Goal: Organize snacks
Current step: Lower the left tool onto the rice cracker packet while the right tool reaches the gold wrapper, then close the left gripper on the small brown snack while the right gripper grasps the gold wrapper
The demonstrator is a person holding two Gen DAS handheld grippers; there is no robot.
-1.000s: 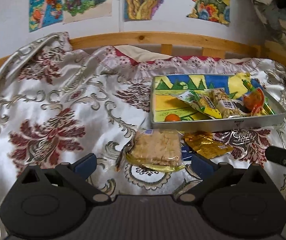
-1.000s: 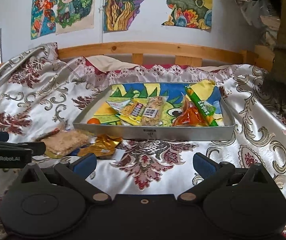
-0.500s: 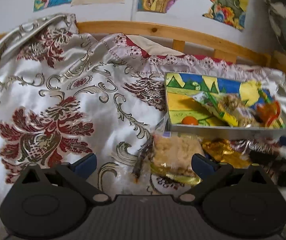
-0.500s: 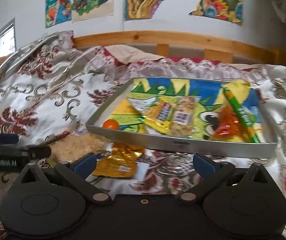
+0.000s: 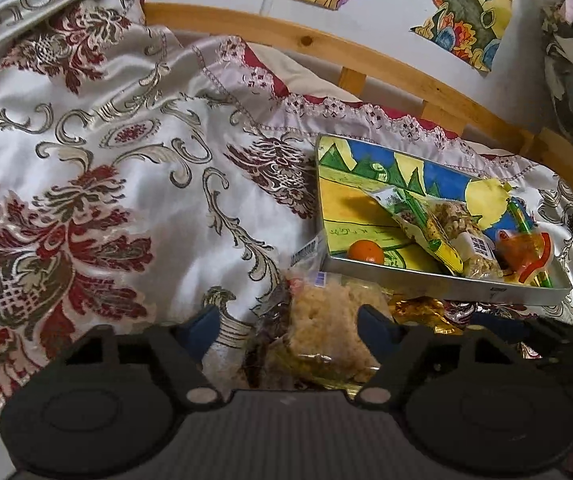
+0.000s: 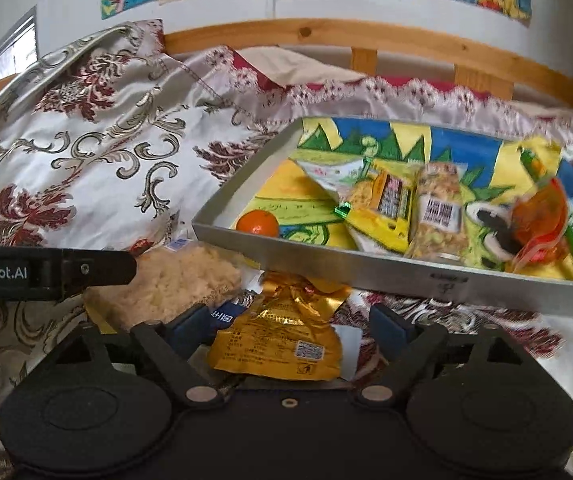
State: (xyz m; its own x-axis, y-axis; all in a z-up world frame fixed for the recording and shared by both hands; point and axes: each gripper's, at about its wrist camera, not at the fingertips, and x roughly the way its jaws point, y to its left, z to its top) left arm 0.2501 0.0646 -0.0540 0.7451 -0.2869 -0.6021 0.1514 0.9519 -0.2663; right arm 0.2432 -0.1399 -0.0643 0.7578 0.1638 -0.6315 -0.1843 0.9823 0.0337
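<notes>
While closing, left gripper (image 5: 288, 322) straddles rice cake (image 5: 326, 328), right gripper (image 6: 286, 326) gold packet (image 6: 282, 334).

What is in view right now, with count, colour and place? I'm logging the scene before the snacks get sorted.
Tray: one, silver, colourful drawing inside, on the bedspread.
Orange: one, near left corner of the tray.
Snack packets in the tray: several, yellow, clear and orange-red; exact count unclear.
Rice-cracker packet: one, clear wrap, beige, on the bedspread before the tray.
Gold packet: one, beside the cracker packet.
Bedspread: one, white with red and gold florals.
Bed rail: wooden, behind.
Wall drawings: several, multicoloured.
Left gripper: black, jaws just been closing around the cracker packet.
Right gripper: black, jaws just been closing around the gold packet.
</notes>
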